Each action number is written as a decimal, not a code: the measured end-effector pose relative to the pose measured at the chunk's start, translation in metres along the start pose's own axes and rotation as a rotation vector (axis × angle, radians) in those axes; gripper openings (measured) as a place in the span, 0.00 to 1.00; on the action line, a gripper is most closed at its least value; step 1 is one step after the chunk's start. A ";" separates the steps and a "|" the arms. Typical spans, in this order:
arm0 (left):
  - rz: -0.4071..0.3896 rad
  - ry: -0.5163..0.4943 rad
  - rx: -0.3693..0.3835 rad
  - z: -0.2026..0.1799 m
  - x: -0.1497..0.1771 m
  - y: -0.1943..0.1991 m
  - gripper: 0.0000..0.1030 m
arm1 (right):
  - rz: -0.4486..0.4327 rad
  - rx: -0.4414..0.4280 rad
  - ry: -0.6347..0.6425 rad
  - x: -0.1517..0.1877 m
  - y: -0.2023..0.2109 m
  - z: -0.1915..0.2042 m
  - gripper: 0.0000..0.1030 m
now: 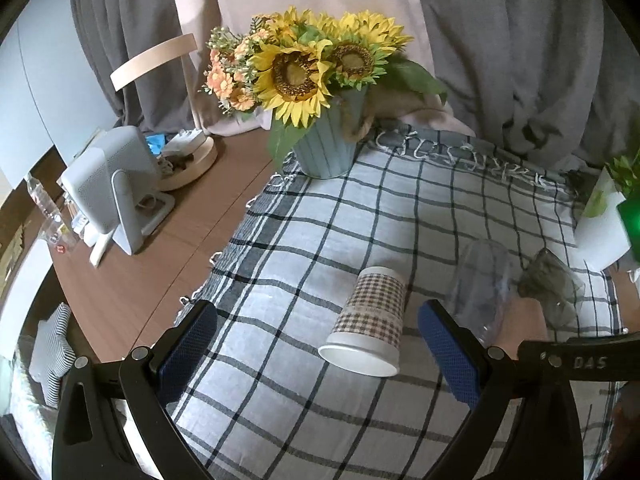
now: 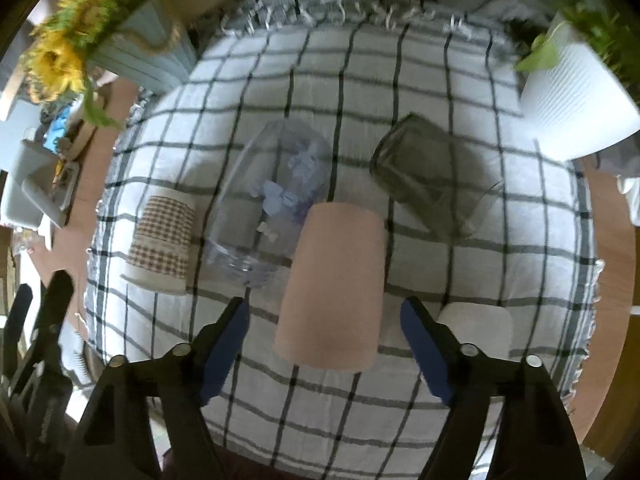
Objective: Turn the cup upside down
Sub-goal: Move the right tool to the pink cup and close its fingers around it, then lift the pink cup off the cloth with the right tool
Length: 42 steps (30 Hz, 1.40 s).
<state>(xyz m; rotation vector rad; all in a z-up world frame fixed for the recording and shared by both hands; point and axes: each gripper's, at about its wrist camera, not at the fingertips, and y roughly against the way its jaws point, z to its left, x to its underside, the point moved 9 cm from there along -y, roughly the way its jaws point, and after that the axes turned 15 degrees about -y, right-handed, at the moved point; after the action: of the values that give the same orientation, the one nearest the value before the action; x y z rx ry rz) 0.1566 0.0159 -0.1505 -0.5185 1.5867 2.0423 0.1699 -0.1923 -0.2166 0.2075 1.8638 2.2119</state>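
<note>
Four cups look already base-up on the cloth (image 2: 352, 92). Pink cup (image 2: 332, 284), centre frame, sits just ahead of the right gripper (image 2: 325, 320), fingers wide, empty. Left gripper (image 1: 316, 352) also wide, plaid cup (image 1: 370, 320) lower centre. White cup (image 2: 476, 326) partly hidden; can't tell orientation.

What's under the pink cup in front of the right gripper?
The pink cup stands mouth down on the checked cloth, between the open right gripper fingers. Only cloth shows around its rim; the cup is opaque, so anything beneath it is hidden.

Black tongs (image 1: 316, 344); blue mesh pads (image 1: 188, 354); silver rivets; "DAS" lettering.
</note>
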 end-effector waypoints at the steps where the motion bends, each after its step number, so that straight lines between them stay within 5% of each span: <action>1: 0.000 0.001 -0.005 0.001 0.000 -0.001 1.00 | 0.019 -0.003 -0.004 -0.002 -0.006 0.001 0.72; 23: 0.026 -0.060 -0.031 -0.008 0.004 -0.010 1.00 | 0.128 0.006 -0.061 -0.012 -0.062 -0.008 0.70; 33: 0.022 -0.081 -0.012 0.001 0.015 -0.002 1.00 | 0.086 -0.010 -0.080 0.001 -0.050 -0.009 0.69; 42: 0.041 -0.119 0.053 0.011 0.032 0.007 1.00 | -0.088 -0.073 -0.120 0.022 0.009 0.001 0.69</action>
<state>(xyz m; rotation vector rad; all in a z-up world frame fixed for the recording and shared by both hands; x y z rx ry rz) 0.1266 0.0303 -0.1608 -0.3418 1.5875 2.0155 0.1485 -0.1864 -0.2082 0.2349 1.6934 2.1544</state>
